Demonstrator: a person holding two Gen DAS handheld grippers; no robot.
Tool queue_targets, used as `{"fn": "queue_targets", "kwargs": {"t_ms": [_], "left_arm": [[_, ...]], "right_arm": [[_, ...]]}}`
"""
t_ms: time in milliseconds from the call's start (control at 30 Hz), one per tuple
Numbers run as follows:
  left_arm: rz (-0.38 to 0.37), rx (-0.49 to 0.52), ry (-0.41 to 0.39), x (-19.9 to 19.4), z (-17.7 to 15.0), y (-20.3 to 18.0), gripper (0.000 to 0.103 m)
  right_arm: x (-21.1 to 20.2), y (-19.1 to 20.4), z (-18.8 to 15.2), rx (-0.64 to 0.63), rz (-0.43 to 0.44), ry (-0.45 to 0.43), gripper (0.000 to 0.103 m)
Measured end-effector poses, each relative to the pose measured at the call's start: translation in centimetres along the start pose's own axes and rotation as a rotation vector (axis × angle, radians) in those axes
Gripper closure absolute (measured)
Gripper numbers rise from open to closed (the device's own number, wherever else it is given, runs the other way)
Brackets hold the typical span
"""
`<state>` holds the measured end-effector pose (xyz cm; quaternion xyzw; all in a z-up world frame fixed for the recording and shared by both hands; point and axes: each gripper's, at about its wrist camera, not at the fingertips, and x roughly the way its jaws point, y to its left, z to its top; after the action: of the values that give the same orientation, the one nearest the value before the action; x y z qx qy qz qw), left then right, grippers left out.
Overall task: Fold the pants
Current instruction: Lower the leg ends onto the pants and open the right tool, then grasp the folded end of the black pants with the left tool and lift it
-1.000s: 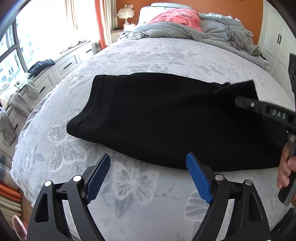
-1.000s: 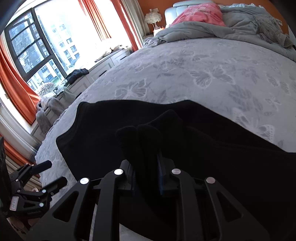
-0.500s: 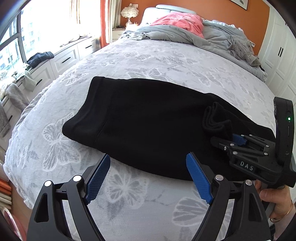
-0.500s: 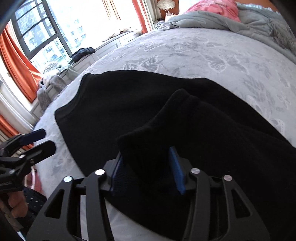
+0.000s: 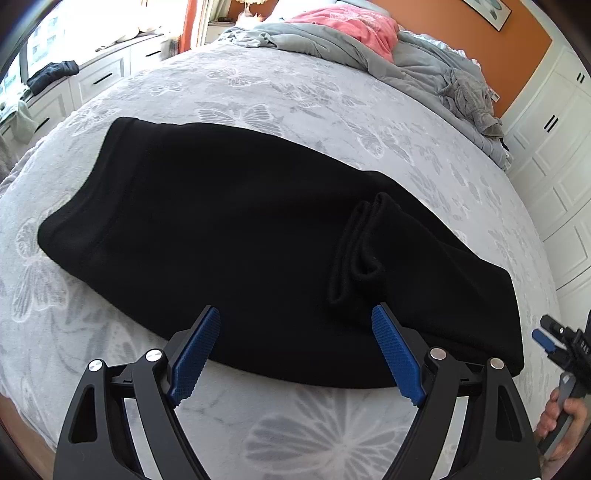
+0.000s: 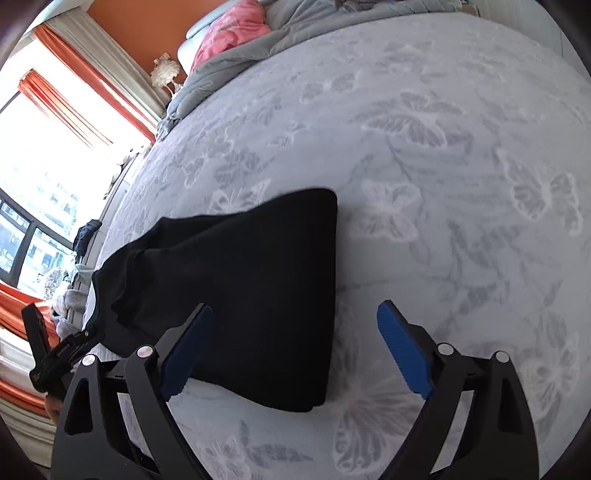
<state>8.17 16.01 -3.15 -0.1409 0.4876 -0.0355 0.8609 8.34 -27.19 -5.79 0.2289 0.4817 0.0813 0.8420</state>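
Note:
The black pants [image 5: 229, 236] lie flat on the grey butterfly bedspread [image 5: 295, 92], folded over once, with the leg ends [image 5: 360, 251] resting bunched on top near the middle right. My left gripper [image 5: 295, 354] is open and empty, just above the pants' near edge. My right gripper [image 6: 293, 350] is open and empty, over the folded right end of the pants [image 6: 258, 280]. It shows small at the right edge of the left wrist view [image 5: 554, 343], off the pants.
A crumpled grey duvet [image 5: 369, 48] and a pink garment [image 5: 351, 22] lie at the head of the bed. White drawers [image 5: 92, 77] stand under the window on the left. White wardrobe doors [image 5: 561, 147] are on the right.
My right gripper opened and let go of the pants' leg ends, leaving them on top, then drew back to the right off the pants. My left gripper moved slightly closer to the pants.

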Motion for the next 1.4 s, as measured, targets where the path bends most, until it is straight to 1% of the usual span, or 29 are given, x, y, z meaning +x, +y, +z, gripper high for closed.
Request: {"fn": "queue_targets", "kwargs": {"t_ms": [100,133,167,200,233,300,333,433,500,533,567,667,733,800,833,867,900,933,967,1033,1067,1100,1133,1167,1200,1233,1267,1333,1400], "left_arm": [[0.012,-0.024,0.013,1.8,0.3,-1.5,0.021],[0.014,-0.046,0.020,2.4,0.4,-1.6,0.021],[0.009,-0.074,0.028,3.0,0.4,-1.6,0.021],[0.000,-0.104,0.040,3.7,0.4,-1.6,0.021],[0.005,-0.130,0.048,4.3,0.5,-1.6,0.022],[0.028,-0.123,0.020,4.3,0.6,-2.3,0.026],[0.016,-0.106,0.005,4.1,0.7,-3.0,0.032],[-0.058,-0.077,0.019,3.6,0.4,-4.8,0.030],[-0.087,-0.059,0.041,3.8,-0.2,-5.5,0.030],[-0.097,-0.047,0.055,4.1,-0.4,-5.8,0.029],[-0.099,-0.039,0.076,4.6,-0.7,-6.0,0.028],[-0.087,-0.026,0.075,4.9,-1.0,-6.4,0.026],[-0.085,-0.031,0.079,5.0,-1.1,-6.8,0.022],[-0.087,-0.011,0.073,5.2,-1.2,-7.5,0.024],[-0.099,0.005,0.069,5.3,-1.2,-7.9,0.028],[-0.122,0.026,0.065,5.5,-1.3,-8.2,0.040],[-0.156,0.053,0.075,5.6,-1.5,-8.8,0.082],[-0.170,0.069,0.086,5.7,-1.5,-9.3,0.088],[-0.186,0.064,0.050,4.9,-1.6,-9.4,0.088],[-0.277,0.120,-0.003,2.7,-1.8,-10.3,0.089],[-0.245,0.163,-0.016,2.2,-2.0,-10.7,0.088],[-0.173,0.196,-0.024,2.4,-2.1,-10.9,0.084],[-0.099,0.198,-0.003,3.3,-2.1,-10.4,0.084],[-0.072,0.164,0.038,4.3,-2.2,-9.5,0.084],[-0.103,0.113,0.075,4.8,-2.1,-8.7,0.079],[-0.144,0.056,0.085,4.6,-2.0,-7.7,0.074],[-0.151,0.030,0.083,4.1,-1.8,-7.1,0.071],[-0.117,0.047,0.024,2.3,-1.4,-6.3,0.057],[-0.053,0.063,-0.050,0.6,-1.4,-5.2,0.045]], "right_arm": [[2.3,-0.3,-1.4,0.019,0.034,0.063,0.015],[3.4,-0.3,-1.9,0.035,0.062,0.099,0.027],[4.2,-0.2,-2.5,0.038,0.058,0.095,0.029],[4.1,0.4,-3.0,-0.016,0.037,0.061,0.062],[3.9,1.1,-2.9,-0.057,0.044,0.061,0.078],[1.7,1.5,-2.0,-0.050,0.099,0.011,0.084],[0.1,1.6,-1.4,-0.068,0.101,-0.028,0.085],[-3.0,-0.3,-0.9,-0.057,0.110,-0.074,0.085],[-2.5,-2.0,-1.4,-0.056,-0.013,-0.060,0.085],[-1.4,-2.8,-1.8,-0.048,-0.082,-0.033,0.083],[-0.2,-3.7,-2.2,-0.035,-0.108,0.015,0.081],[-1.1,-4.3,-2.0,0.010,-0.042,-0.010,0.077],[-2.0,-4.2,-1.6,0.010,-0.040,-0.031,0.066],[-1.7,-4.7,-1.4,0.036,-0.048,-0.023,0.062],[-1.4,-5.0,-1.2,0.063,-0.036,-0.017,0.060],[-1.1,-5.3,-0.9,0.083,-0.028,-0.016,0.060],[-1.1,-5.4,-0.6,0.097,-0.031,-0.025,0.060],[-1.3,-5.4,-0.4,0.098,-0.034,-0.038,0.060],[-1.8,-5.4,-0.3,0.097,-0.033,-0.059,0.060],[-2.7,-5.3,-0.1,0.075,-0.033,-0.101,0.055],[-2.9,-5.0,0.0,0.048,-0.052,-0.116,0.053],[-3.0,-4.8,0.2,0.023,-0.080,-0.120,0.052],[-3.0,-4.6,0.4,0.008,-0.098,-0.119,0.052],[-2.8,-4.3,0.6,-0.004,-0.097,-0.117,0.052],[-2.6,-4.2,1.0,-0.013,-0.089,-0.115,0.046],[-2.3,-4.0,1.4,-0.023,-0.088,-0.115,0.033],[-2.0,-3.8,1.8,-0.037,-0.102,-0.118,0.027],[-1.3,-3.9,2.5,-0.035,-0.144,-0.133,0.023],[0.1,-4.3,3.5,-0.022,-0.118,-0.121,0.023]]}}
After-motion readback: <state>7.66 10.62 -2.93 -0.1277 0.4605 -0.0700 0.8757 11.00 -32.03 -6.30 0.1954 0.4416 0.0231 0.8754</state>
